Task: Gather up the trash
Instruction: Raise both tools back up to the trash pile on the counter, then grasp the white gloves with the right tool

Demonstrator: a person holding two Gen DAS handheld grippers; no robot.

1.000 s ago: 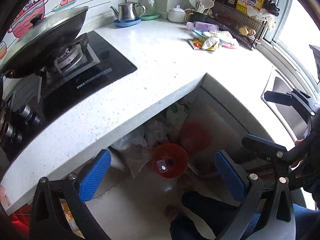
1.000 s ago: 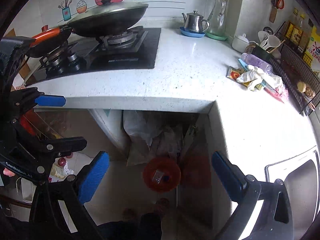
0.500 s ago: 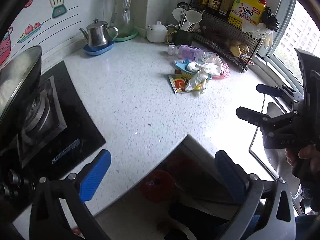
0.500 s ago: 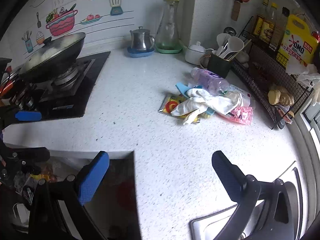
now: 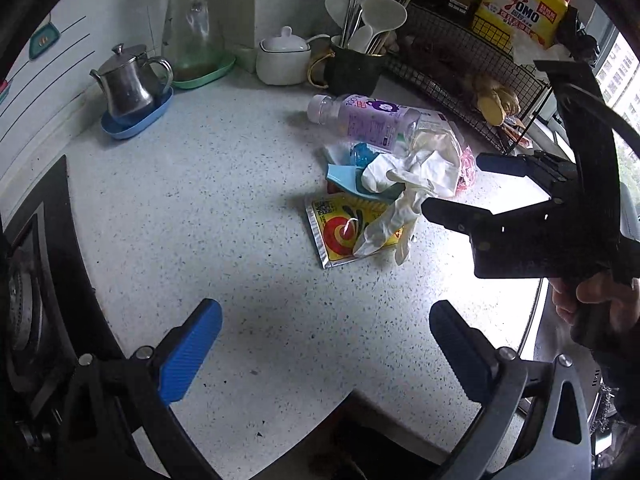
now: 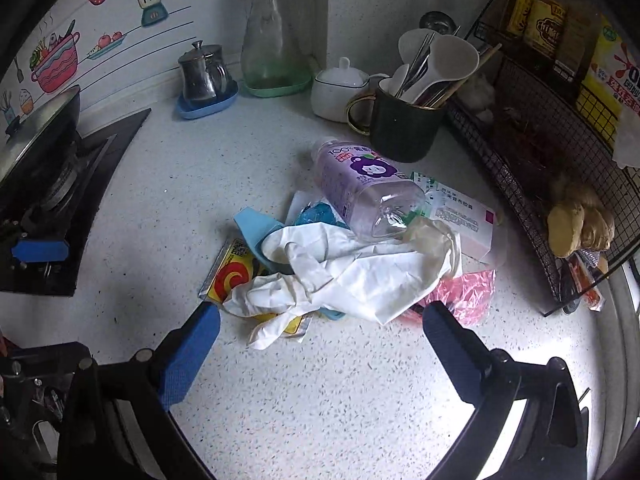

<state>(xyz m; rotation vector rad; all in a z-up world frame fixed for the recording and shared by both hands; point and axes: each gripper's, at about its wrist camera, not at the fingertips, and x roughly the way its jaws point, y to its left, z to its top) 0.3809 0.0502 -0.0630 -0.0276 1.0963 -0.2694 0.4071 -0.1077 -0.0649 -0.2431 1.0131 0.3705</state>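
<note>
A heap of trash lies on the white speckled counter [image 6: 320, 400]: white rubber gloves [image 6: 352, 272], an empty purple-label plastic bottle [image 6: 364, 184] on its side, a yellow and red snack wrapper [image 6: 232, 276], a blue scrap [image 6: 252, 224], a pink plastic bag [image 6: 468, 292] and a white carton [image 6: 468, 220]. My right gripper [image 6: 320, 344] is open and empty, just short of the gloves. My left gripper [image 5: 324, 344] is open and empty, further back from the heap [image 5: 384, 184]. The right gripper also shows in the left wrist view [image 5: 460, 184], beside the gloves.
A dark mug of utensils [image 6: 404, 124], a white sugar pot [image 6: 340, 88], a glass carafe [image 6: 272, 32] and a steel teapot [image 6: 204, 72] stand behind the heap. A wire rack [image 6: 540, 168] runs along the right. The hob with a wok [image 6: 44, 148] is at left.
Both grippers have swung up from the floor and the red bin under the counter and moved in over the counter towards the trash heap. Both stay open.
</note>
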